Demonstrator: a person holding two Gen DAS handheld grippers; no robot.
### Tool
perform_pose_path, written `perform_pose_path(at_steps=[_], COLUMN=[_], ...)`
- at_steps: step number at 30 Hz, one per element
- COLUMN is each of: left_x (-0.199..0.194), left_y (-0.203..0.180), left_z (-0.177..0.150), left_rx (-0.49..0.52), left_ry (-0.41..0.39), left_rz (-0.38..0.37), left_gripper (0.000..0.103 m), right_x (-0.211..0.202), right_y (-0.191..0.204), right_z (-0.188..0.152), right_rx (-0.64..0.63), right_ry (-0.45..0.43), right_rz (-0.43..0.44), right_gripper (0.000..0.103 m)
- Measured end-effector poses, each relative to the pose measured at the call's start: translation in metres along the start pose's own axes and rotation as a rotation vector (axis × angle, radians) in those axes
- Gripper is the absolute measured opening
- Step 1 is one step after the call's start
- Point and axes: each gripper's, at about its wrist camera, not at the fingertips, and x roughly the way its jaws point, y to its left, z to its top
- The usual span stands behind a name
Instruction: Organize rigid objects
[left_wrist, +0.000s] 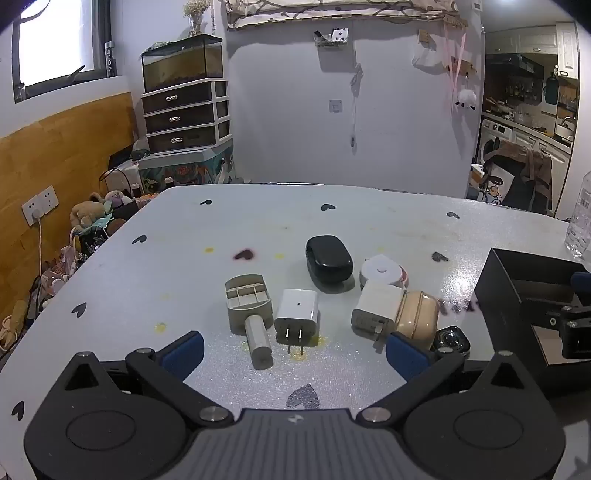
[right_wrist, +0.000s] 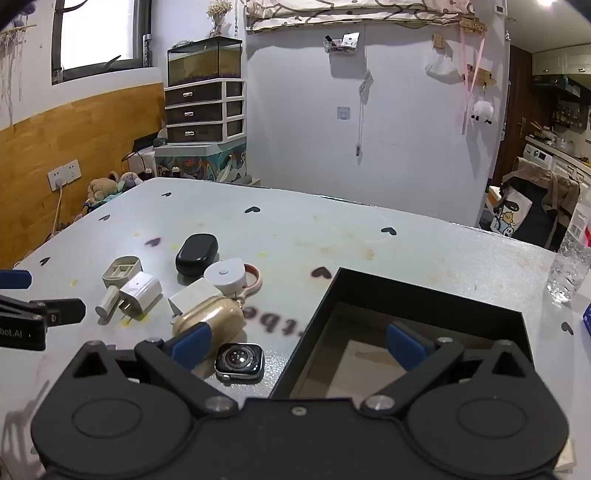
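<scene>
Small objects lie clustered on the table: a beige holder with a cylinder (left_wrist: 248, 308) (right_wrist: 117, 278), a white plug charger (left_wrist: 297, 314) (right_wrist: 140, 290), a black oval case (left_wrist: 328, 258) (right_wrist: 196, 253), a white round tape measure (left_wrist: 382, 271) (right_wrist: 226, 275), a second white charger (left_wrist: 375, 308) (right_wrist: 194, 293), a tan earbud case (left_wrist: 417, 319) (right_wrist: 210, 319) and a watch face (left_wrist: 451, 339) (right_wrist: 239, 360). An open black box (left_wrist: 517, 291) (right_wrist: 406, 317) stands to the right. My left gripper (left_wrist: 295, 350) is open, just short of the plug charger. My right gripper (right_wrist: 297, 345) is open, straddling the box's left wall beside the watch.
A clear plastic bottle (left_wrist: 580, 229) (right_wrist: 570, 262) stands at the table's right edge. The table's far edge (left_wrist: 332, 184) faces a white wall. Clutter and a drawer cabinet (left_wrist: 184, 114) sit off the left side.
</scene>
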Motion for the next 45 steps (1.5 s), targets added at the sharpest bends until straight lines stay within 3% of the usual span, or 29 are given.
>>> perform_pose_path(at_steps=[45], left_x=[-0.002], left_y=[-0.003], left_z=[0.002], left_rx=[-0.005], left_ry=[-0.001], left_rz=[-0.011], left_gripper=[0.103], right_x=[-0.002], right_y=[0.002], right_z=[0.000], right_rx=[-0.001], right_ry=[0.004], right_rz=[-0.001], right_gripper=[0.102])
